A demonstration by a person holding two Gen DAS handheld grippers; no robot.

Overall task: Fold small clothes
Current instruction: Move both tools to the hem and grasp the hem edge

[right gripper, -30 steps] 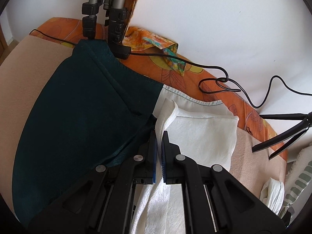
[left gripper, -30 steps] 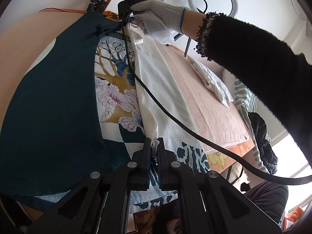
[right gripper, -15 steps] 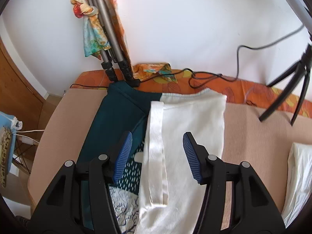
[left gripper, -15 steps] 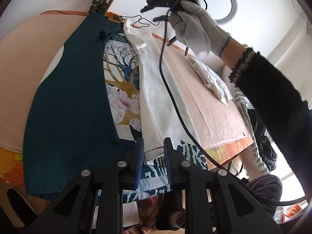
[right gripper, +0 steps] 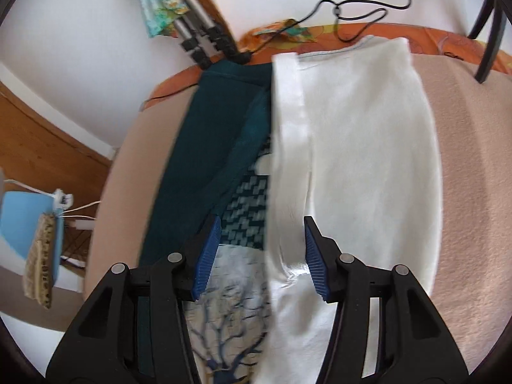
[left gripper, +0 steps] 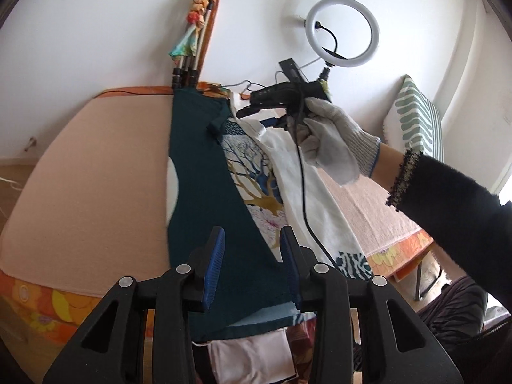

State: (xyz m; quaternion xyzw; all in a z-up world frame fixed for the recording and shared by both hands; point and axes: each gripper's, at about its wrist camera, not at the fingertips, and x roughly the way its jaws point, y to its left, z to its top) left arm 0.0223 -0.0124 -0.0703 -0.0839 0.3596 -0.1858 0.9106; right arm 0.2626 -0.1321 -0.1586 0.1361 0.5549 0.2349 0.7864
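Note:
A dark teal garment [left gripper: 204, 192] with a tree print [left gripper: 252, 172] lies lengthwise on the pink blanket [left gripper: 96, 176]. Its white side [left gripper: 316, 211] is folded over along the right. My left gripper [left gripper: 251, 256] hovers above the near hem; its jaws are opening and nothing is between them. A gloved hand [left gripper: 329, 140] holds my right gripper [left gripper: 252, 113] over the garment's far end. In the right wrist view that gripper [right gripper: 260, 246] stands open above the white fold's edge [right gripper: 288, 147], beside the teal cloth [right gripper: 204, 147], with no pad touching fabric.
A tripod [left gripper: 188, 64] and a ring light [left gripper: 342, 32] stand at the far edge by the wall. A black cable [left gripper: 304, 192] trails across the white cloth. A striped cushion [left gripper: 416, 121] is at right, and a blue stool [right gripper: 22, 217] stands left of the table.
Both grippers were shut on the white fold and have let it go and opened. The left one rose and drew back; the right one pulled away. The white flap now lies flat.

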